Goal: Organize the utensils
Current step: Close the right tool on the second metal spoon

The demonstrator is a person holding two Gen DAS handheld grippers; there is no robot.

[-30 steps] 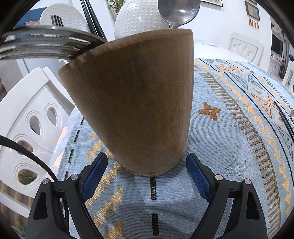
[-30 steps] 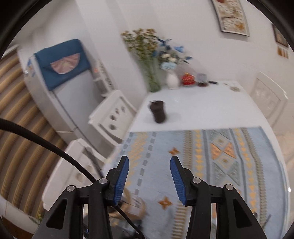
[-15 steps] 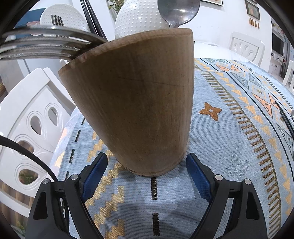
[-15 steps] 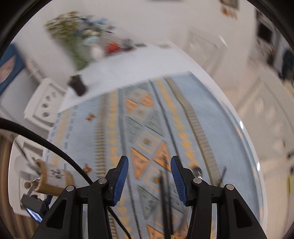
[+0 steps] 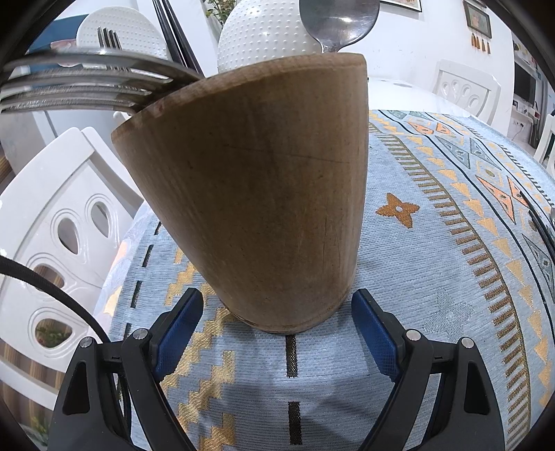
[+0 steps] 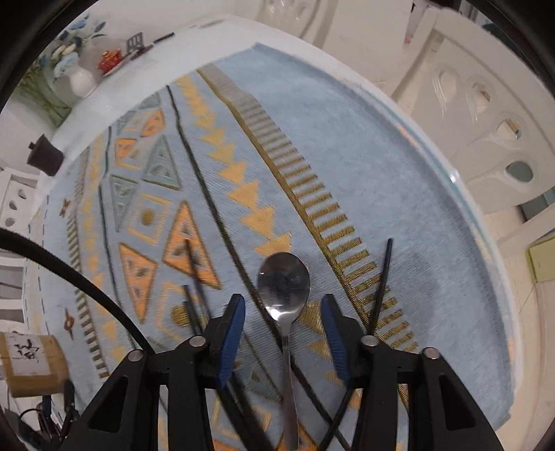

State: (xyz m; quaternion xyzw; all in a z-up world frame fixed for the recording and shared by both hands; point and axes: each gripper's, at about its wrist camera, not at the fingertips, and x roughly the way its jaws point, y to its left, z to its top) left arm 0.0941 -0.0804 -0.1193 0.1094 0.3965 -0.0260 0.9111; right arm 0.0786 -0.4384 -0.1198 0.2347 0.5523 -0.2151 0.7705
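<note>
The left hand-held gripper (image 5: 277,326) has its blue pads wide apart on either side of the bottom of the tall brown wooden cup (image 5: 256,194), and I cannot tell if they touch it; the cup stands near the corner of the counter (image 5: 451,277) with shiny metal forks (image 5: 79,83) and a metal spoon (image 5: 338,22) sticking out of its top. The right hand-held gripper (image 6: 282,333) points down over a shiny silver spoon (image 6: 284,288) lying flat on the blue patterned cloth (image 6: 381,166). Its blue pads are closing, with the spoon's neck between them, not touching yet; the spoon's bowl points away from the gripper, its handle runs back under it, and thin black chopsticks (image 6: 381,277) lie beside it.
</note>
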